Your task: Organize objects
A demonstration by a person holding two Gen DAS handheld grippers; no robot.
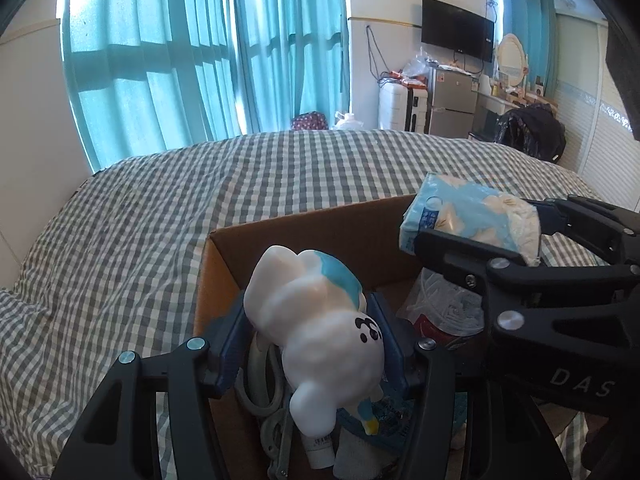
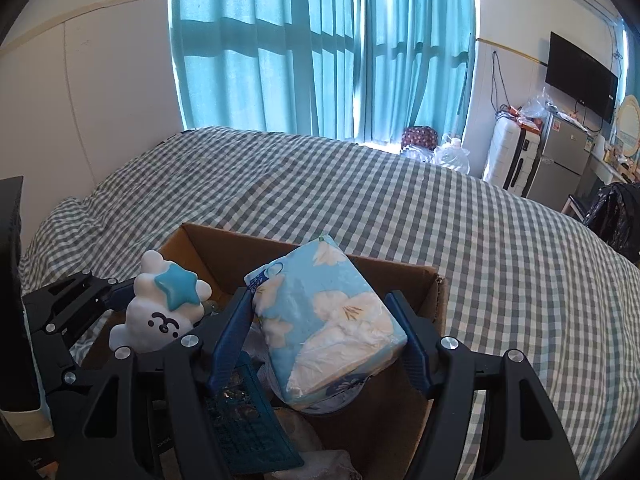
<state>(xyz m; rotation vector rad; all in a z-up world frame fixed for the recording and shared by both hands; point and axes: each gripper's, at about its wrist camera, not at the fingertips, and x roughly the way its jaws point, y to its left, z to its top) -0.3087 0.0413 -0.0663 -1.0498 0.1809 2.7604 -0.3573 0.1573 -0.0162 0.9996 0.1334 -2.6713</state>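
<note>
My left gripper is shut on a white toy figure with a blue star and a drawn face, held over the left part of an open cardboard box. The toy also shows in the right wrist view. My right gripper is shut on a light blue tissue pack with white flowers, held over the box. The pack shows at the right of the left wrist view, with the right gripper around it.
The box sits on a bed with a grey-and-white checked sheet. Inside lie scissors, a plastic bag, a blue mesh item and other small things. Teal curtains, a fridge and a TV stand beyond.
</note>
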